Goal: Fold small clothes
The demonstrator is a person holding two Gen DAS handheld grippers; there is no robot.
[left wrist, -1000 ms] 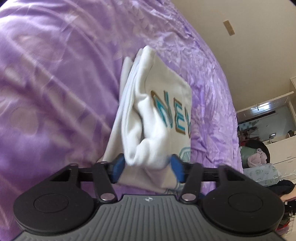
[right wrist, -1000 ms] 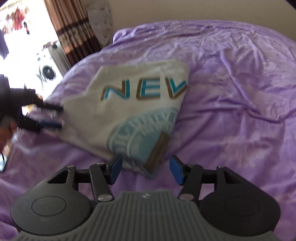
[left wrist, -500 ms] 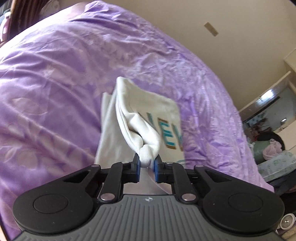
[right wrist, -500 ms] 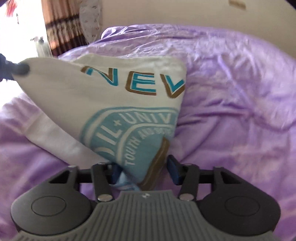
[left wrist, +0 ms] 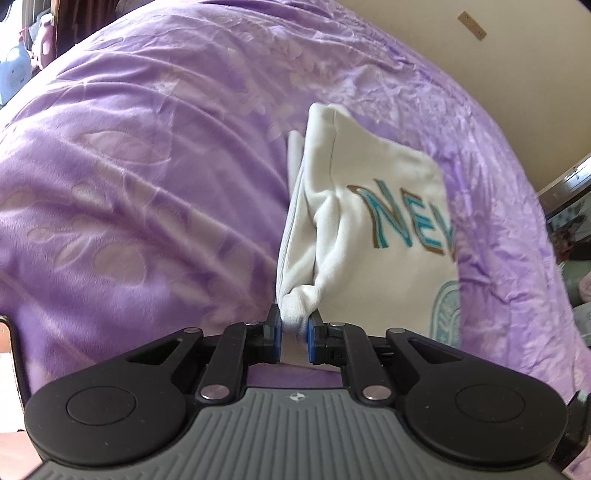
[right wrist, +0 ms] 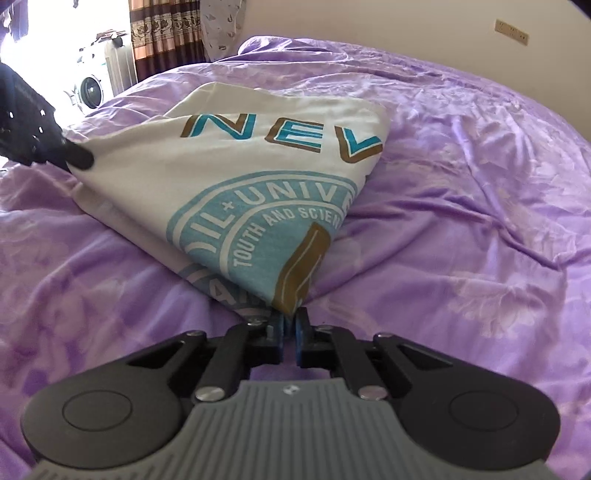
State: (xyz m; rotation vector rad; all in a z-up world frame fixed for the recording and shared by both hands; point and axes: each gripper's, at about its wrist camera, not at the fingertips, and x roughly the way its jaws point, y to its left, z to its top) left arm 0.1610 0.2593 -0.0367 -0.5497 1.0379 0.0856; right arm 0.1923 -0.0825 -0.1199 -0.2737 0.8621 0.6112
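A white T-shirt (right wrist: 236, 170) with teal and brown lettering and a round light-blue print lies partly folded on a purple bedspread (right wrist: 461, 221). My right gripper (right wrist: 290, 326) is shut on the shirt's near corner at the blue print. My left gripper (left wrist: 294, 332) is shut on a bunched white corner of the same shirt (left wrist: 384, 206). The left gripper also shows at the left edge of the right wrist view (right wrist: 74, 157), holding the shirt's other corner. The shirt's near edge is lifted off the bed between the two grippers.
The purple bedspread (left wrist: 147, 184) fills both views, rumpled to the right of the shirt. A cream wall (right wrist: 406, 33) stands behind the bed. A curtain (right wrist: 166, 37) and a washing machine (right wrist: 88, 88) are at the far left.
Both grippers have shut on the shirt: the left first, then the right on the printed corner. The held edge has risen off the bed and the shirt is pulled taut between them.
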